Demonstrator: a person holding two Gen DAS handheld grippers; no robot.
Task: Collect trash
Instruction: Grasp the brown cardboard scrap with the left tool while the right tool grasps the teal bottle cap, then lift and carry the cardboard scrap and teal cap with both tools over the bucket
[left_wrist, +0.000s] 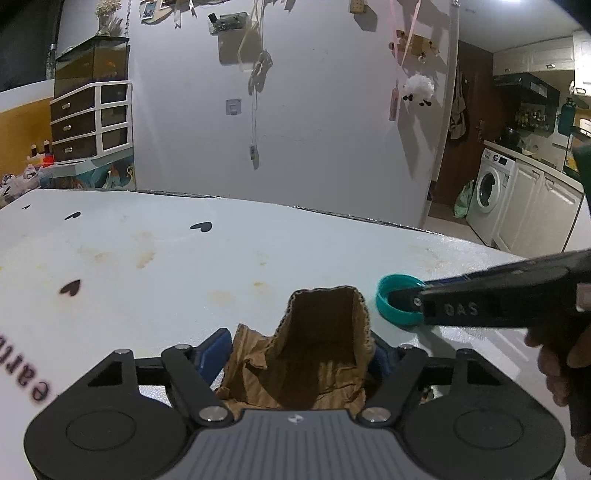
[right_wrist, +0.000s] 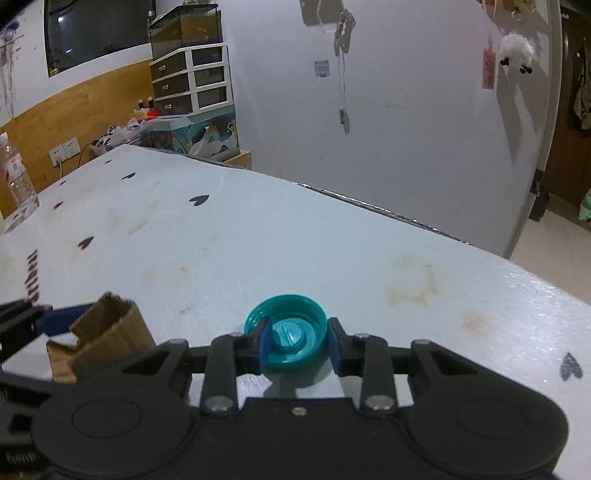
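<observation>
A crumpled piece of brown cardboard (left_wrist: 317, 332) stands on the white tablecloth between the blue pads of my left gripper (left_wrist: 299, 350), which is shut on it from both sides. The cardboard (right_wrist: 107, 332) also shows at the lower left of the right wrist view, with one of the left gripper's blue pads (right_wrist: 61, 319) against it. Just right of the cardboard lies a teal bottle cap (left_wrist: 397, 304), hollow side up. My right gripper (right_wrist: 299, 341) is shut on the cap (right_wrist: 291, 332): one finger sits inside against the raised centre, the other presses outside the rim.
The table (left_wrist: 147, 258) wears a white cloth with black hearts and brown stains; its far edge runs close behind both pieces. A plastic water bottle (right_wrist: 14, 173) stands at the far left. A hand (left_wrist: 554, 369) holds the right gripper.
</observation>
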